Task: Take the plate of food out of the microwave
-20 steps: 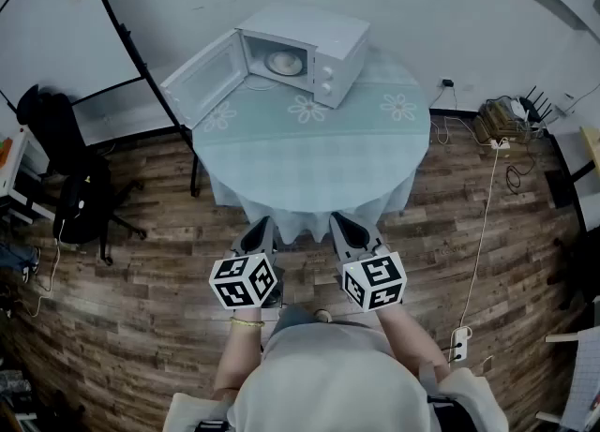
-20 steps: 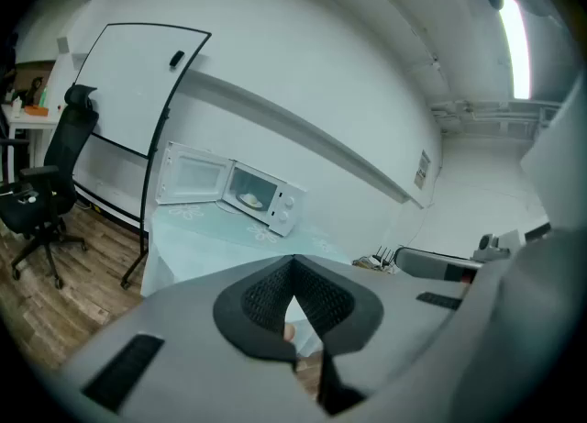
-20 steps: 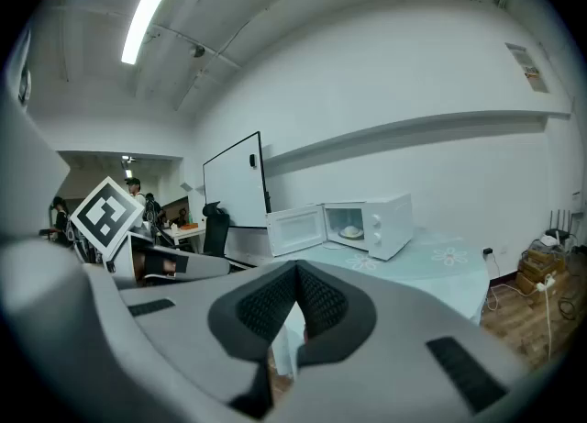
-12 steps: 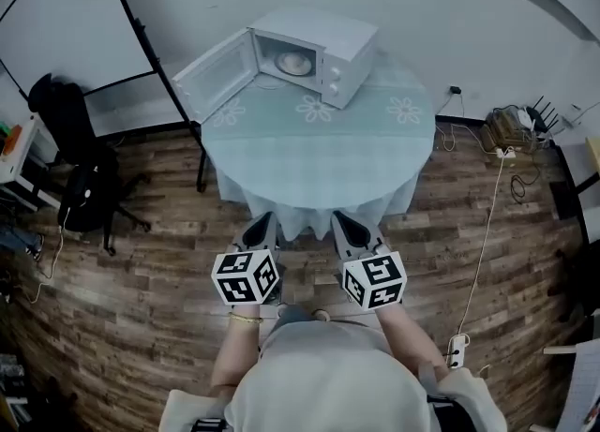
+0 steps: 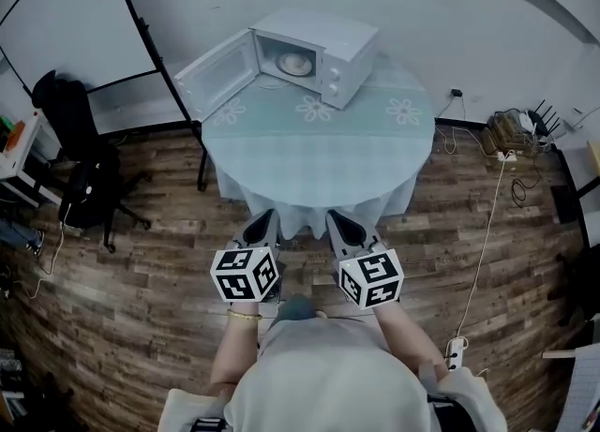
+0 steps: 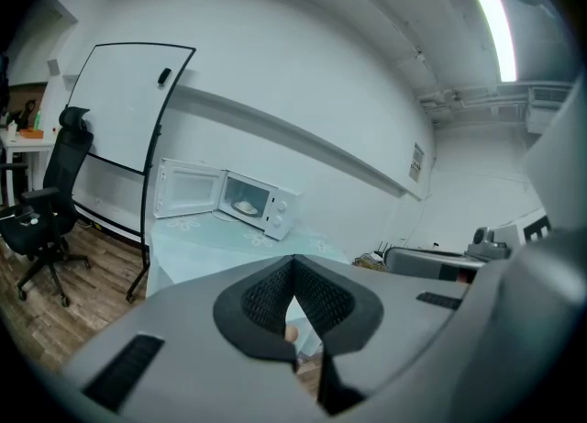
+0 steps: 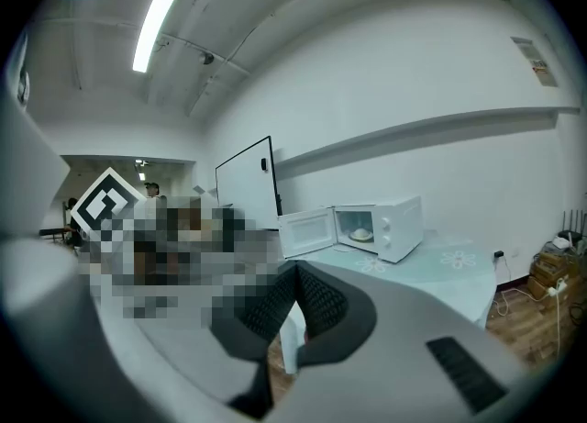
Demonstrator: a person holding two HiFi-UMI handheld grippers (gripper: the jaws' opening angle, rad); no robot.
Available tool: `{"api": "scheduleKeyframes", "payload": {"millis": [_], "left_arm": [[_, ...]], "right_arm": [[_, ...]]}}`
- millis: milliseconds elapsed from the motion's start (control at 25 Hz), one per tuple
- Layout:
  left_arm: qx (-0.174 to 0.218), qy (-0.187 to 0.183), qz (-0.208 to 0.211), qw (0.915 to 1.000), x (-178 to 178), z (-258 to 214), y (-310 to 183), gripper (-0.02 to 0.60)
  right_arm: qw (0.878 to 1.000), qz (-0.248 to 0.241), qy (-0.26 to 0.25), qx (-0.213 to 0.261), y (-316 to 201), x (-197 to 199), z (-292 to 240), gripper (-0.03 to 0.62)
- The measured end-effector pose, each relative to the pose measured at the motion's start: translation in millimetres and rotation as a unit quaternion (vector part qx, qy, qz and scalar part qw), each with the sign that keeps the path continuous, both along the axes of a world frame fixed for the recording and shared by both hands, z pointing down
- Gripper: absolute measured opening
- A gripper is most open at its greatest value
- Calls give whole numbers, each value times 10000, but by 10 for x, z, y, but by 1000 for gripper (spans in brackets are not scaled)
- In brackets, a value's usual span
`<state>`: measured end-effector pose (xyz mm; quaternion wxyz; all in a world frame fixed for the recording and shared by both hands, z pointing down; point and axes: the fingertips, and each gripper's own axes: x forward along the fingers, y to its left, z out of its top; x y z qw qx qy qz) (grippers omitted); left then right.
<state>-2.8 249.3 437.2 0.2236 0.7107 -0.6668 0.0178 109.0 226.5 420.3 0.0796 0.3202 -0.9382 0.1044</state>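
The pale round plate of food [image 5: 294,64] sits inside the open white microwave [image 5: 349,41], at the far side of the round green-clothed table [image 5: 319,154]. The left gripper [image 5: 259,228] and right gripper [image 5: 341,226], pinched closed and empty, have only edged forward; the reach has barely begun

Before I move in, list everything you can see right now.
microwave: one, white, door open, on the table's far side
plate of food: one, pale, inside the microwave
table: one, round, pale green flowered cloth, ahead
whiteboard: one, white, black stand, left of the table
office chair: one, black, floor at left
power strip: one, white, floor at right
left tool: one, grey, shut, empty, short of the table
right tool: one, grey, shut, empty, beside the left tool
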Motion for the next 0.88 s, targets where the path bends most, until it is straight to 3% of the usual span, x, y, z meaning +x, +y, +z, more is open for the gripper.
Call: {"api": "scheduleKeyframes", "payload": {"millis": [480,880], "left_arm": [[-127,59,37,9999,14,53,-291,12],[-98,150,-76,9998,-355,153,-980,12]], "right_arm": [[10000,-39,-47,-55,-244,-91,33,6],[9999,-40,-24,-161,-923,-382,136,6]]}}
